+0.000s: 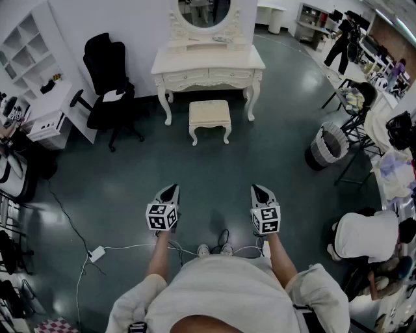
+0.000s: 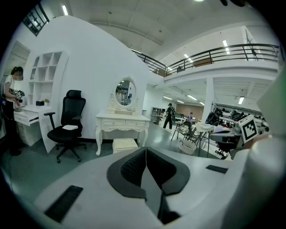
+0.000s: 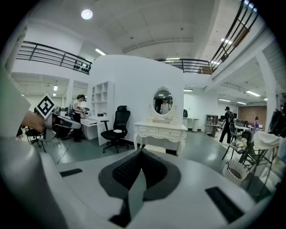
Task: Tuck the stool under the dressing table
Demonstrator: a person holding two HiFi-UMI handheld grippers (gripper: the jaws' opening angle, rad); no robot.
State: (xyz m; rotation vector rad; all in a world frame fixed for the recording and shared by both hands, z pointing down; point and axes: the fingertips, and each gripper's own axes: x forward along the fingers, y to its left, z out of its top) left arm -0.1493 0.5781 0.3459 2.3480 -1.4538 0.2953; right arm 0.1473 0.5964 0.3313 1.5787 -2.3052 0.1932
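Left gripper [image 1: 170, 189]: jaws clenched, tips meeting, nothing between them; right gripper [image 1: 259, 188]: likewise clenched on nothing; both held side by side over the floor, well apart from the furniture. Stool [image 1: 209, 114] stands upright on the floor just in front of the front edge of the dressing table [image 1: 208, 62] worktop, midway between its front corners, seat not yet under it. Oval mirror [image 1: 204, 9] at the worktop's back edge; black office chair [image 1: 107, 83] beyond the left corner; basket [image 1: 327, 144] well off to the right.
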